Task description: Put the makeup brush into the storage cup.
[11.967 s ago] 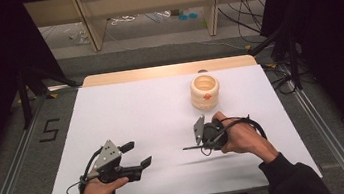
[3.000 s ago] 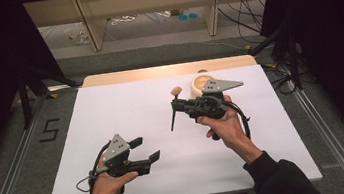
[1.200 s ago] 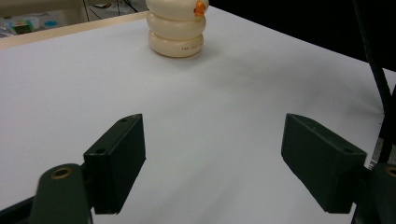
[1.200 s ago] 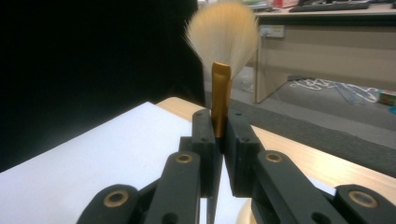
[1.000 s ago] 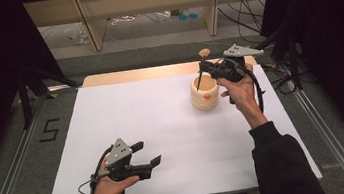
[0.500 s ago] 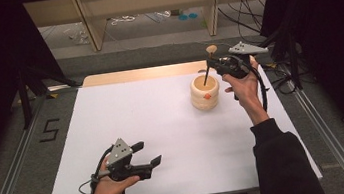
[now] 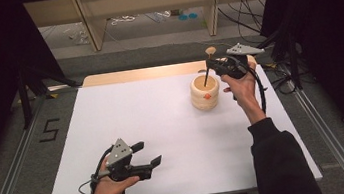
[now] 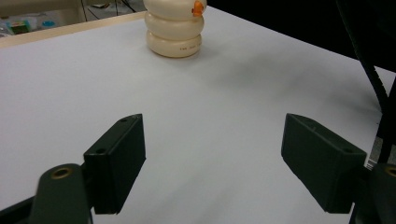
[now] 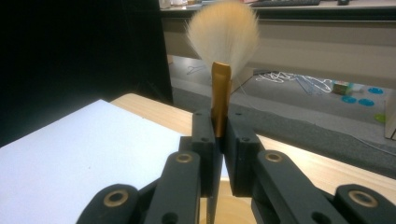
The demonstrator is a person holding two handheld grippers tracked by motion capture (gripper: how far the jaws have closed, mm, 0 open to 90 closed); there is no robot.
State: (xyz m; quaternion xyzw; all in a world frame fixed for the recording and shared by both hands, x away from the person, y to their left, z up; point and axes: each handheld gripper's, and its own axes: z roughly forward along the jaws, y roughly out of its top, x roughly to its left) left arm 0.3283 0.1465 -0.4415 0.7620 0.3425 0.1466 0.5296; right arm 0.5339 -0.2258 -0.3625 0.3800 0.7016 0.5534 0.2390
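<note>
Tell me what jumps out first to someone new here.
The right claw, shut on a brush with its fan of pale bristles up and its handle tip in the cream holder at the table's far right. The left claw hangs open over the white tabletop, near left.

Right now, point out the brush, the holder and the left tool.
brush (image 9: 223, 32), right gripper view, on the pale bristles.
holder (image 7: 205, 98), high view, on its cream side wall.
left tool (image 8: 212, 165), left gripper view, midway between its open jaws.
</note>
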